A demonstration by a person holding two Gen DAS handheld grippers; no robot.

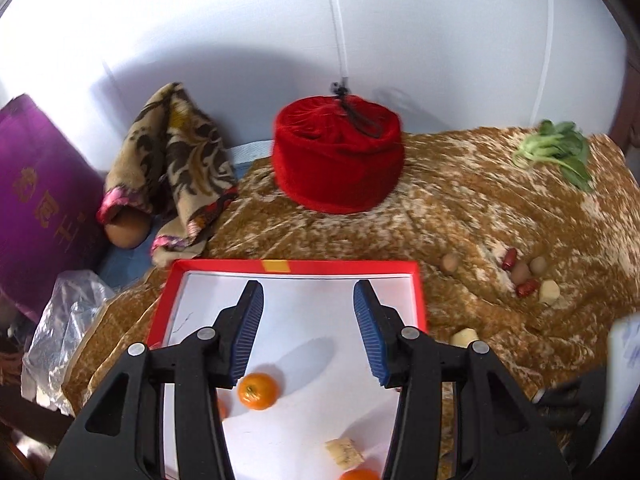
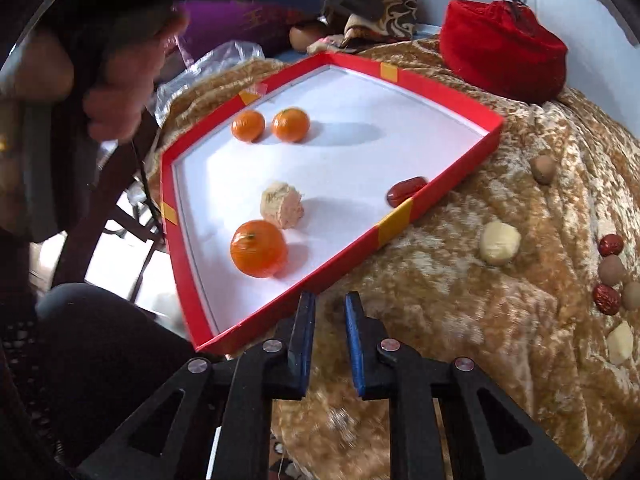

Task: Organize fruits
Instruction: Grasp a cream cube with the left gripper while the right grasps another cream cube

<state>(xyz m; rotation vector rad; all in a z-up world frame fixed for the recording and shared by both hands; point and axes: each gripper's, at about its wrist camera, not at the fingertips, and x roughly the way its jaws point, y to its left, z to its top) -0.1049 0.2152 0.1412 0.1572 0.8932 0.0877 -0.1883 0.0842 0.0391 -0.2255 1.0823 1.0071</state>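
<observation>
Through the left wrist view, we hold the left gripper [image 1: 308, 328] above the red-rimmed tray [image 1: 296, 266], its blue-padded jaws spread apart with nothing between them. Below the left finger a tangerine [image 1: 258, 391] sits on the tray's white floor, with a pale beige piece [image 1: 344, 453] nearer the bottom edge. Beyond the tray, a red velvet pouch [image 1: 338, 156] stands on the golden-brown blanket [image 1: 460, 200], and a patterned cloth [image 1: 176, 160] is heaped to its left beside a purple box [image 1: 36, 200]. A leafy green vegetable [image 1: 558, 152] lies far to the right. Between it and the tray, red dates [image 1: 510, 258] and small brown nuts [image 1: 451, 263] are scattered together on the blanket.

Through the right wrist view, we hold the right gripper [image 2: 330, 334] just outside the tray's [image 2: 400, 216] near corner, over the blanket [image 2: 460, 320]. Its jaws stand drawn in as far as they go, a narrow gap left, clasping nothing. Inside the tray lie two tangerines [image 2: 291, 124] side by side at the far left, a larger tangerine [image 2: 258, 248] near us touching a pale crumbly lump [image 2: 282, 210], and one red date [image 2: 406, 191] against the right wall. On the blanket to the right lie a pale yellowish piece [image 2: 500, 243], a brown nut [image 2: 543, 168] and more dates [image 2: 611, 245] with nuts near the edge. A person's hand [image 2: 128, 80] shows blurred at upper left.
</observation>
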